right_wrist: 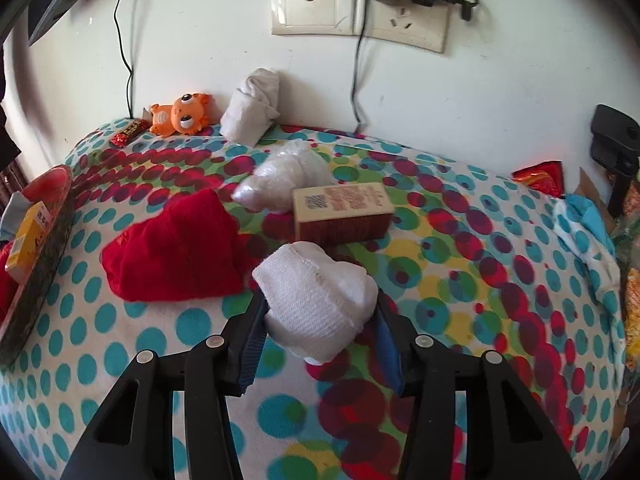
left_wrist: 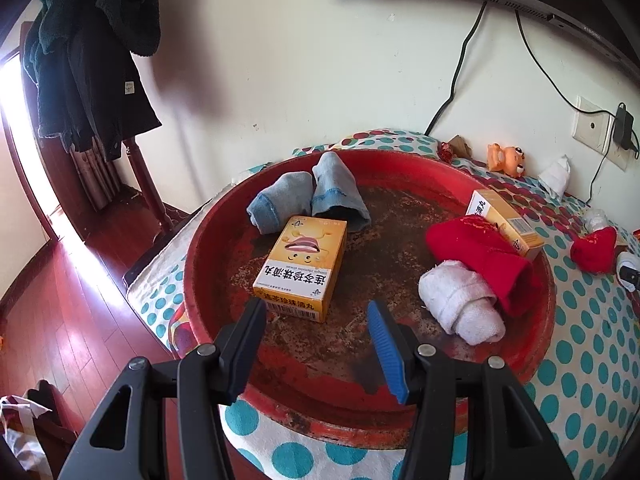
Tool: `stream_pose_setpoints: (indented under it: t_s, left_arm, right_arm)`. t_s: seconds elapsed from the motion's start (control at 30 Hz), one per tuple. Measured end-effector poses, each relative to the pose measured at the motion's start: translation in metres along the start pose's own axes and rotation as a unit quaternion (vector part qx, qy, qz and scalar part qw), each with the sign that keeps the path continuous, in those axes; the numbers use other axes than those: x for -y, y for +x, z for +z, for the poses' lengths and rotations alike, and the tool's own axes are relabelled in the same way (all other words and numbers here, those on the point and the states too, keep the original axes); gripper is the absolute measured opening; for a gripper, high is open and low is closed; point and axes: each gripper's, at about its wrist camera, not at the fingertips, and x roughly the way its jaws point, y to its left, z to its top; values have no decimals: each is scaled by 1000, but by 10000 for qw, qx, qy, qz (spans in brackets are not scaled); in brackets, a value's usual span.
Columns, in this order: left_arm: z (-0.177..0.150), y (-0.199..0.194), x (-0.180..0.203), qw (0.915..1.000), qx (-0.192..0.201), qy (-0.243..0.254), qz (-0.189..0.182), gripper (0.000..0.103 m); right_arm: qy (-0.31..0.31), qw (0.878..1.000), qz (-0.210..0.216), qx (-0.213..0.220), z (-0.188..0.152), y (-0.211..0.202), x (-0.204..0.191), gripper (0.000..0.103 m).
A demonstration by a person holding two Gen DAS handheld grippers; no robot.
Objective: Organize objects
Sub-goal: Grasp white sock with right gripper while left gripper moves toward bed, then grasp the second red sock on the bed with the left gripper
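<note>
Right claw [right_wrist: 318,316] grips white sock roll [right_wrist: 316,304]; pads mostly hidden.

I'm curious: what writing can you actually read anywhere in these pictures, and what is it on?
"连芩珍珠滴丸": yellow box in the red tray, seen upside down.
"滴丸": second yellow box; the rest is hidden.
"xiaomi": screen, on its edge, faint.
Brown box: a QR code and print, too blurred to read.
</note>
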Motion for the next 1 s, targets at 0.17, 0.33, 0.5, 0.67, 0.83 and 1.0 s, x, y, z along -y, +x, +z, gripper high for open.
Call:
stream_pose_setpoints:
  t_s: [0.17, 0.33, 0.5, 0.67, 0.83, 1.0]
  left_arm:
    - [-3, -6, 7, 9995, 232, 187, 54, 54]
    - [-4, -18, 17, 9987, 436, 243, -79, 54]
    - [1, -42, 50, 9939, 580, 896, -277, 54]
    - [12, -76, 105, 9717, 938, 1764, -1259, 76]
    - [19, -82, 181, 9342, 947, 2676, -2160, 77]
    - [30, -51, 253, 9091, 358, 3259, -2569, 77]
  right_arm:
    - [216, 9997, -108, 15, -17, -13, 40, 46]
    - [136, 9990, -418, 8, -31, -25, 73, 46]
    - [217, 9992, -346, 29, -38, -31, 94, 46]
    - [156, 9991, -358, -158, -38, -23, 92, 46]
    - [372, 9990, -177, -186, -40, -21, 101, 46]
    - [360, 9990, -194, -194, -41, -22, 100, 46]
